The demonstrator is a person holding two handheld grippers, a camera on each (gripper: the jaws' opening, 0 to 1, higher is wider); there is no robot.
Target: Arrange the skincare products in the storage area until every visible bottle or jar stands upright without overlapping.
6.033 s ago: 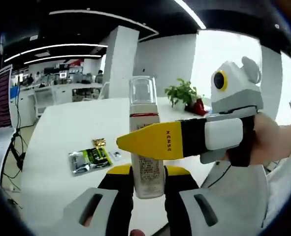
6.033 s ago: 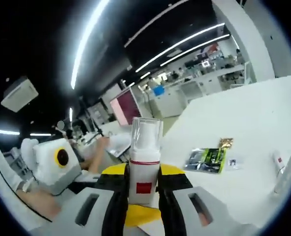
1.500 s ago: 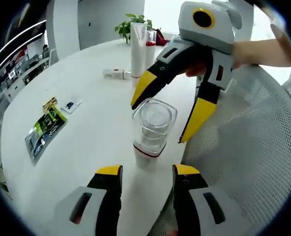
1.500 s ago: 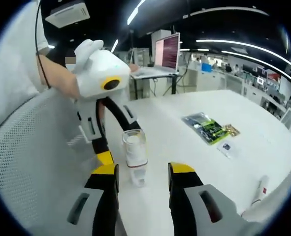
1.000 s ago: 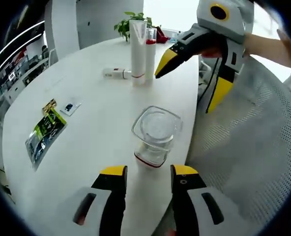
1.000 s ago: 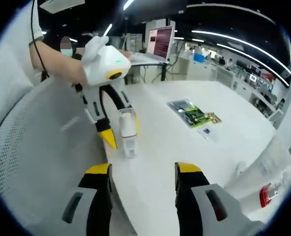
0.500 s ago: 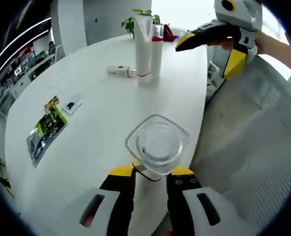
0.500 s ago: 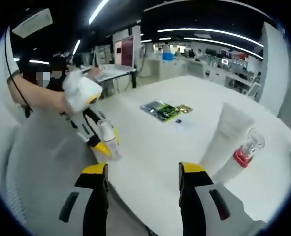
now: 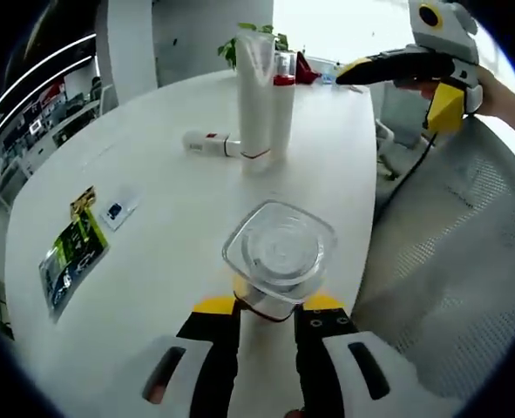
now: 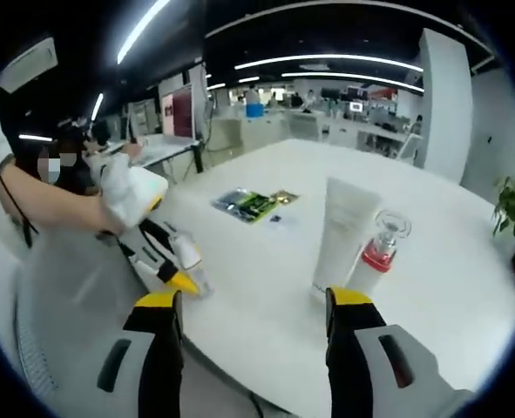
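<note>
The left hand-held gripper point(image 9: 267, 315) grips the clear-capped bottle point(image 9: 278, 256) standing near the worktop point(image 9: 161, 218) edge; the right hand-held gripper point(image 10: 253, 309) is open, empty. Farther along, a white tube point(image 9: 255, 94) and red-collared bottle point(image 9: 282, 97) stand upright; a small tube point(image 9: 206, 143) lying flat apparently remains.

A green packet point(image 9: 68, 261) is lying at the left of the left gripper view on a white table point(image 9: 170, 200), with a plant point(image 9: 261, 35) sitting at the top.
</note>
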